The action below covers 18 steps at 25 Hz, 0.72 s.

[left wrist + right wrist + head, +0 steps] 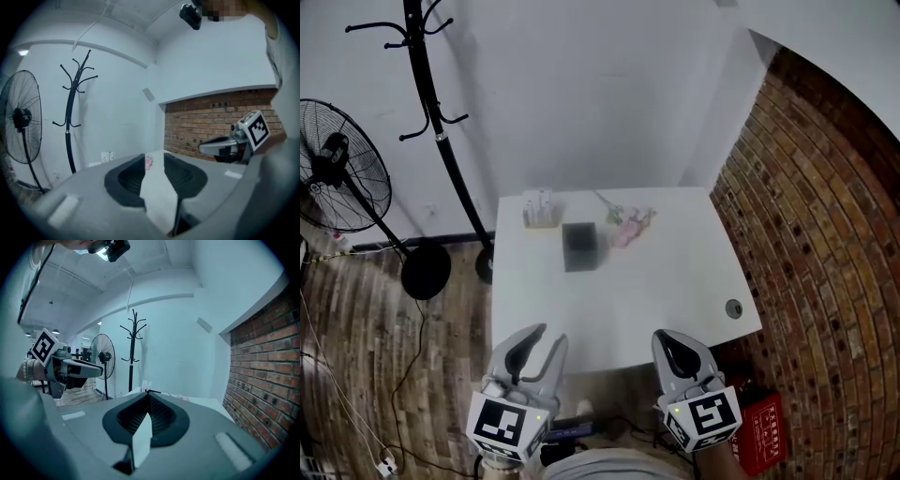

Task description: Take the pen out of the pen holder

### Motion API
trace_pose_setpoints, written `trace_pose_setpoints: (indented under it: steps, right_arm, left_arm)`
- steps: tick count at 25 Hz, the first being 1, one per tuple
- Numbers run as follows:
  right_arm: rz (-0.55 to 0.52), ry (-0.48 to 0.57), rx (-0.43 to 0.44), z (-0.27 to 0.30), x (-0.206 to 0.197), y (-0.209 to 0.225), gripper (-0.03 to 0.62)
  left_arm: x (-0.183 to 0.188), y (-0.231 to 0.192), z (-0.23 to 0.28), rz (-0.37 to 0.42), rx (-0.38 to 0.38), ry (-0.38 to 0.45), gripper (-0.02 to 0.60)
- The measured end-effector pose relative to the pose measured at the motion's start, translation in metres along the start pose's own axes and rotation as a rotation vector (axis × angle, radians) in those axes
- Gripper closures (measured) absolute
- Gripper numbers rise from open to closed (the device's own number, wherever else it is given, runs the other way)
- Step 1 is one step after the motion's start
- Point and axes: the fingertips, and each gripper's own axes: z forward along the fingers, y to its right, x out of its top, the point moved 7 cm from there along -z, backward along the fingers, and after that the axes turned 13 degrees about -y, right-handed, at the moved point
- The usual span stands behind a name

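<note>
Item one: left gripper, jaws apart, nothing between them. Item two: right gripper, jaws together, empty. I hold both at the near edge of the white table. Item three: dark pen holder, upright, mid-table toward the wall, well apart from both grippers. I cannot make out the pen.

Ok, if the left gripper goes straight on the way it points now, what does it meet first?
Probably the white table: its bare top fills the gap between the open jaws of the left gripper. The pink item lies farther along that line; depth is unclear.
</note>
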Motion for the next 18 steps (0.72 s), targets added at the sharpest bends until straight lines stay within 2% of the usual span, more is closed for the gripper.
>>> trace_pose_setpoints:
  steps: [10, 18]
  right_arm:
    - [-0.001, -0.01, -0.009, 0.014, 0.007, 0.002, 0.589]
    - [0.011, -0.001, 0.0, 0.019, 0.006, 0.015, 0.589]
  left_arm:
    - [0.002, -0.022, 0.01, -0.012, 0.018, -0.008, 0.468]
    - [0.009, -0.022, 0.019, -0.007, 0.039, -0.005, 0.465]
